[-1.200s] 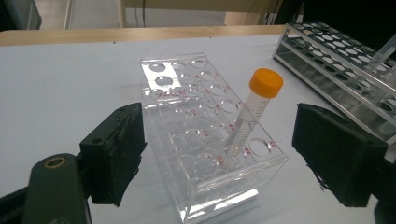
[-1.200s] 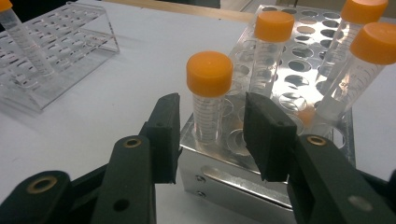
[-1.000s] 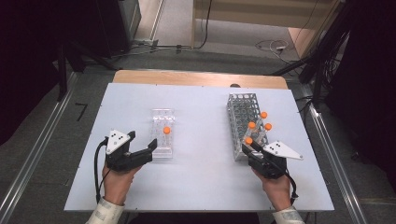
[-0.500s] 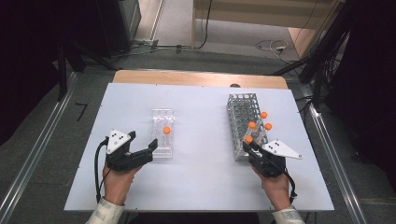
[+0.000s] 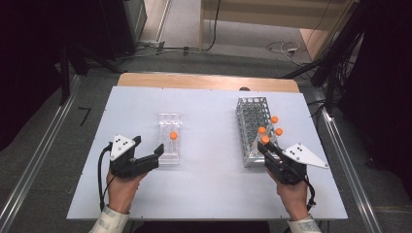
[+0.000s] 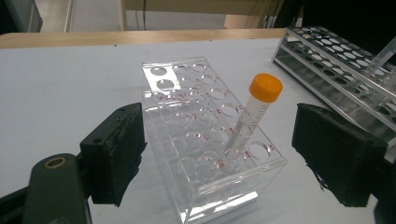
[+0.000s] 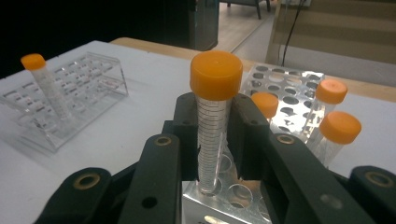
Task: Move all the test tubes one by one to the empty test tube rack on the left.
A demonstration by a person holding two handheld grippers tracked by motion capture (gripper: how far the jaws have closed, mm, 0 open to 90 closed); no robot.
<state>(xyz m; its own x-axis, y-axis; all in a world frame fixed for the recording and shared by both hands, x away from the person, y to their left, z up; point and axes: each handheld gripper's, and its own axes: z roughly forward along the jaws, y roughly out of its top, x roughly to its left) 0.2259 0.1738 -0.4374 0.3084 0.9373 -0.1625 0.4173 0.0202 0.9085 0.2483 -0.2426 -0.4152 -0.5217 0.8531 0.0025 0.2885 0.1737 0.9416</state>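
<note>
Jaws of the right gripper (image 5: 266, 148) clamp an orange-capped tube (image 7: 213, 122), upright in the near end of the metal rack (image 5: 251, 112). Left gripper (image 5: 147, 151) gapes wide at the clear rack (image 6: 205, 135), where one tube (image 6: 252, 119) leans cap-up toward the far right.

Wide bare surface (image 5: 214, 145) btwn clear acrylic rack (image 5: 169, 138) & metal rack (image 5: 251, 121); capped tubes (image 5: 274, 119) crowd metal rack's near end.

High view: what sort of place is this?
Probably a lab-style recording bench, not a working wet lab: a white tabletop holding a clear acrylic tube rack and a metal grid rack of orange-capped tubes, with cables and equipment on the floor behind.
</note>
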